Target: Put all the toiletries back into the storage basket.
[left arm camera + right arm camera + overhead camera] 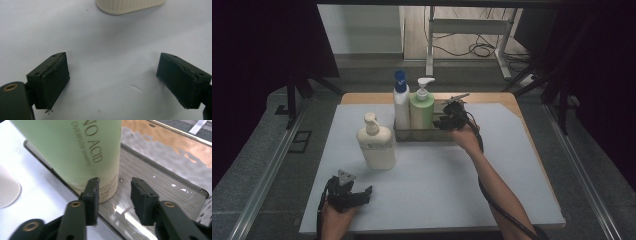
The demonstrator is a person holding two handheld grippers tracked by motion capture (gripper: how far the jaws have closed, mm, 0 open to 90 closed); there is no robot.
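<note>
Two bottles, green bottle (422, 109) and blue-capped bottle (401, 102), upright in metal tray (424, 135) at far middle of white mat (437, 180). Right gripper (447, 120) beside green bottle, jaws parted, nothing pinched. Cream bottle (376, 142) left of tray. Left gripper (354, 195) near edge, jaws spread wide. Beyond: grey floor (362, 75), desk frame (467, 30), cables.

Cut off by the top edge in the left gripper view: cream bottle (130, 5), base alone showing. Cropped at top and left in the right gripper view: green bottle (72, 152), print only partly legible. Hidden behind the metal tray (447, 136) wall in the high view: bottoms of the green bottle and the blue-capped bottle (401, 105). Too small to read there: cream bottle's label. Undecidable from above: gap of the right tool (443, 121).
</note>
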